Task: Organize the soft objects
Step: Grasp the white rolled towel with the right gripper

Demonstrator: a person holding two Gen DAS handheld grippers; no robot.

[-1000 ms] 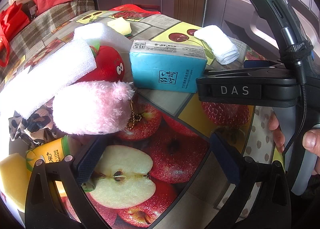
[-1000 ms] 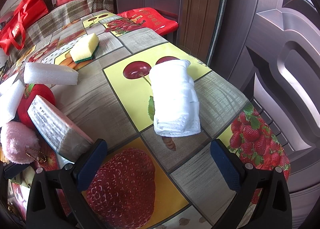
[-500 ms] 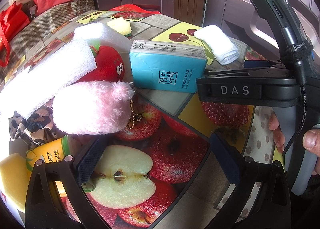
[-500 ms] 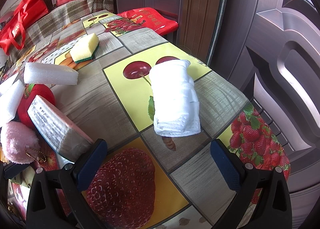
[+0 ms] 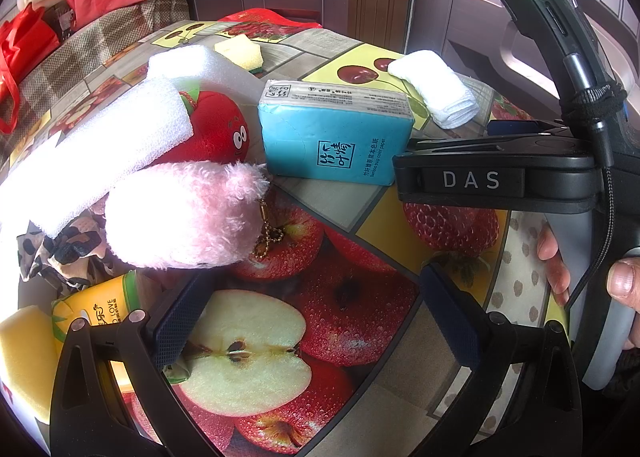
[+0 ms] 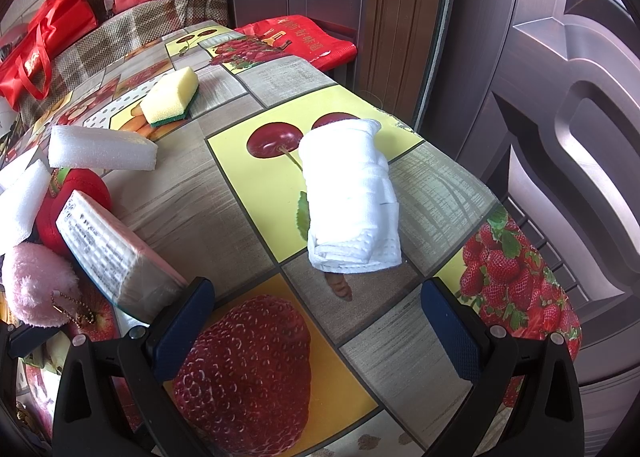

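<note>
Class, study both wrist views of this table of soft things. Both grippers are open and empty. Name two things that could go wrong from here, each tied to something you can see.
1. The rolled white towel lies near the table's far edge; a clumsy push from the right gripper might roll it off.
2. The pink plush carries a bead chain and touches the red plush and the foam strip; grabbing it with the left gripper could snag or drag its neighbours.

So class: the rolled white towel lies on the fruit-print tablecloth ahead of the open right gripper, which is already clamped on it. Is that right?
Not quite. The right wrist view shows the open right gripper empty, short of the rolled white towel; the towel does lie on the fruit-print tablecloth.
</note>
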